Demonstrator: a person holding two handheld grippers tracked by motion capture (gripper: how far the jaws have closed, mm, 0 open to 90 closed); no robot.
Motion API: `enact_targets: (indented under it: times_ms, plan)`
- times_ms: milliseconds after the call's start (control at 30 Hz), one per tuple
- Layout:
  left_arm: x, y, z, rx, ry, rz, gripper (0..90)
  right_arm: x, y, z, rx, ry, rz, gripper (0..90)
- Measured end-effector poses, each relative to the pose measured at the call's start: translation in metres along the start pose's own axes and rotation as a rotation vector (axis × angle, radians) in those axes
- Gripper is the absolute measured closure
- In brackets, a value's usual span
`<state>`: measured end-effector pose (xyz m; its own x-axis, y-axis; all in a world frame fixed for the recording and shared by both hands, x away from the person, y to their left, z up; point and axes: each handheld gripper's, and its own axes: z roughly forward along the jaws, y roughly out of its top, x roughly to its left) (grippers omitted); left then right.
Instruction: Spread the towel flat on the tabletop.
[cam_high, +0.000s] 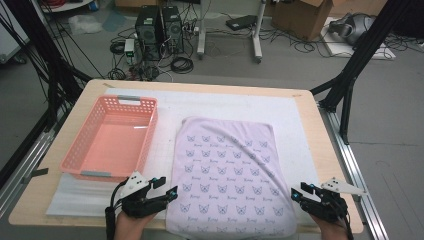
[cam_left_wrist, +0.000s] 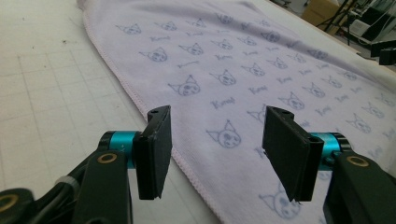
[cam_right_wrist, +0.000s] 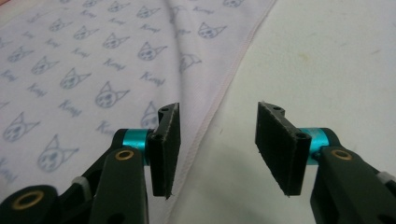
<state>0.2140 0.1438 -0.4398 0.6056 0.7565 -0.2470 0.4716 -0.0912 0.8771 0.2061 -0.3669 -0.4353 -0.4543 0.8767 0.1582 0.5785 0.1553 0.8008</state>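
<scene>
Lilac towel (cam_high: 227, 175) with small cat-face print, spread flat on the white gridded mat (cam_high: 300, 120) in the middle of the bench (cam_high: 320, 150), near edge hanging a little past the bench's front. Far edge rounded at the corners, a few soft creases running across the upper right part. Left hem seen close in the left gripper view (cam_left_wrist: 140, 100): thin stitched border, lying flat on the mat. Right hem in the right gripper view (cam_right_wrist: 236, 65): same border, flat, bare mat beside it. Left claw (cam_high: 167, 189) just beside the towel's near left corner, jaws standing apart, released, nothing between the pads; towel hem passing below the gap, not pinched (cam_left_wrist: 217, 140). Right claw (cam_high: 297, 192) just beside the near right edge, jaws likewise apart, released, hem running under the left pad, not gripped (cam_right_wrist: 217, 140). Both claws low, pointing inward toward the cloth, hands at the bench's near edge. Pink slotted basket (cam_high: 80, 150) to the left of the towel, near but apart, with a narrow strip of mat between. Open mat beyond the towel's far edge and along its right side up to the bench's right border. Beyond the bench: grey floor, two dark computer towers (cam_high: 160, 30) with tangled cables, cardboard box (cam_high: 305, 17), black frame struts at both sides.
</scene>
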Motion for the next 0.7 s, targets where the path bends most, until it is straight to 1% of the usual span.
enact_targets:
  times_ms: [67,167,267,300,333,433,467,533,567,600,633,667,700]
  plan:
    - [0.003,0.001,0.006,0.025,0.001,0.003,45.3,-0.003,0.004,0.006,0.0,-0.002,0.001,51.4]
    - [0.009,0.002,0.015,0.066,0.007,-0.005,47.1,-0.007,0.01,0.017,0.008,-0.002,0.008,52.7]
    - [0.015,0.005,0.023,0.089,0.01,-0.015,47.9,-0.008,0.017,0.028,0.015,-0.003,-0.003,55.1]
    - [0.016,0.007,0.026,0.098,0.012,-0.025,48.5,-0.008,0.019,0.031,0.02,-0.005,-0.007,56.1]
    - [0.018,0.008,0.028,0.11,0.007,-0.022,49.4,-0.009,0.021,0.033,0.022,-0.011,-0.013,57.5]
    - [0.02,0.01,0.036,0.14,0.008,-0.021,51.0,-0.012,0.025,0.04,0.032,-0.021,0.013,61.5]
    - [0.02,0.01,0.039,0.147,0.001,-0.016,51.5,-0.014,0.026,0.042,0.033,-0.023,0.02,62.3]
    - [0.018,0.011,0.044,0.17,0.008,0.012,55.0,-0.016,0.028,0.047,0.041,-0.03,0.033,63.8]
    - [0.016,0.011,0.045,0.175,0.021,0.027,58.8,-0.017,0.03,0.05,0.046,-0.033,0.036,63.9]
    - [0.014,0.011,0.046,0.188,0.032,0.045,65.5,-0.019,0.031,0.053,0.049,-0.032,0.036,63.9]
    - [0.012,0.011,0.047,0.195,0.045,0.062,75.1,-0.019,0.032,0.055,0.051,-0.033,0.038,63.9]
    - [0.011,0.011,0.047,0.2,0.044,0.076,85.1,-0.02,0.033,0.057,0.05,-0.033,0.037,63.7]
    - [0.012,0.012,0.046,0.211,0.042,0.079,87.4,-0.021,0.034,0.058,0.052,-0.032,0.036,63.4]
